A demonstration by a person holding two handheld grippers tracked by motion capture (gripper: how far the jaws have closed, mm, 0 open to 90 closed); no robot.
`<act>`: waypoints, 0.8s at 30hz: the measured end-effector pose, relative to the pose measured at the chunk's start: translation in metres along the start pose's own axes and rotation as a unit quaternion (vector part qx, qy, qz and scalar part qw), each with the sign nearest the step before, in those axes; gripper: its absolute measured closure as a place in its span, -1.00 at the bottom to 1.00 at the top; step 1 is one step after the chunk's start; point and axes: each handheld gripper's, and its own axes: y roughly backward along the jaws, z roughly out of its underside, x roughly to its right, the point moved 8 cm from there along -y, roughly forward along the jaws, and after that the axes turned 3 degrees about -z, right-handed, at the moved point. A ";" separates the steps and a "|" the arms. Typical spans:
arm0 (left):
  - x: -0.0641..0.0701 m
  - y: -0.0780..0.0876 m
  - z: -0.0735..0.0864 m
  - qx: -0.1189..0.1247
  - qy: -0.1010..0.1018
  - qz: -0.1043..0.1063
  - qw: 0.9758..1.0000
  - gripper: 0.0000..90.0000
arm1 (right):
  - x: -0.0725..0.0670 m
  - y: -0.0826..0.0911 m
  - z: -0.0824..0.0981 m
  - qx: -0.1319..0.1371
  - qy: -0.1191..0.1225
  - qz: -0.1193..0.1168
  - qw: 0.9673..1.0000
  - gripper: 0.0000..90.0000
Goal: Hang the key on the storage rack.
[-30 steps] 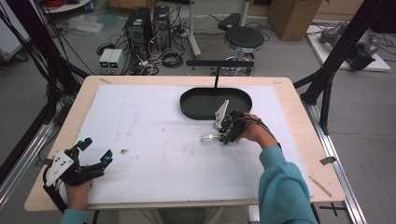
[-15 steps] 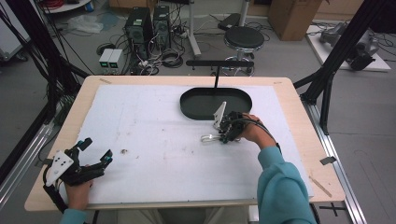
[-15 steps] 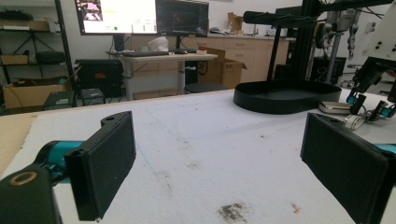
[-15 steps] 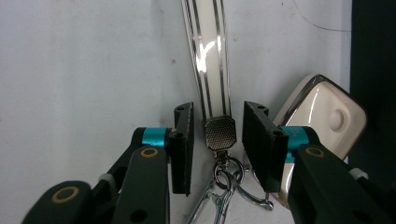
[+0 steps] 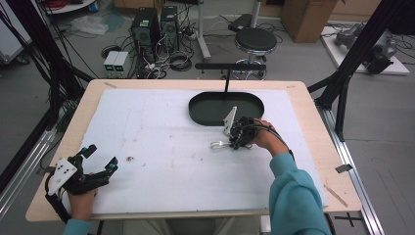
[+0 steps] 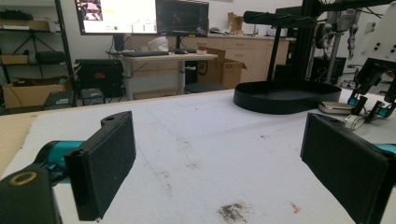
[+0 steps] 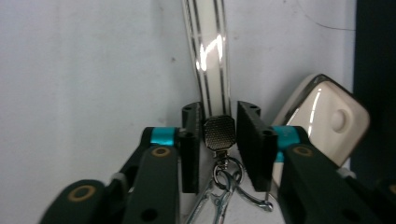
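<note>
A keychain lies on the white table cover, just in front of the black oval tray [image 5: 205,116]. It has a white strap [image 7: 208,46], a metal clasp [image 7: 218,133], a key ring and a cream fob [image 7: 327,116]. My right gripper [image 7: 218,140] is shut on the clasp, its pads on either side of it. In the high view the strap [image 5: 216,145] pokes out to the left of the right gripper [image 5: 234,142]. My left gripper [image 5: 102,156] rests at the table's front left corner, wide open with nothing between its jaws [image 6: 219,163].
The tray [image 6: 285,95] holds nothing and has a T-shaped black stand [image 5: 229,67] behind it. A small dark smudge [image 5: 130,158] marks the cover near the left gripper. Computers, cables and a stool stand on the floor beyond the table.
</note>
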 end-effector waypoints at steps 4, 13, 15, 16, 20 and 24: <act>0.000 0.000 0.000 0.000 0.000 0.000 1.000 -0.76 | 0.000 0.000 0.000 -0.002 0.004 0.001 1.000 0.64; 0.000 0.000 0.000 0.000 0.000 0.000 1.000 -0.76 | 0.000 0.008 -0.005 0.028 -0.014 0.003 1.000 0.65; 0.000 0.000 0.000 0.000 0.001 0.000 1.000 -0.76 | -0.001 0.010 -0.006 0.041 -0.027 -0.003 0.999 0.65; 0.000 0.000 0.000 0.000 0.000 0.000 1.000 -0.76 | -0.002 0.012 -0.006 0.047 -0.032 -0.009 0.998 0.66; 0.000 0.000 0.000 0.000 0.000 0.000 1.000 -0.76 | -0.004 0.016 -0.006 0.059 -0.046 -0.017 0.997 0.66; 0.000 0.000 0.000 0.000 0.000 0.000 1.000 -0.76 | -0.003 0.021 -0.007 0.074 -0.059 -0.011 0.995 0.66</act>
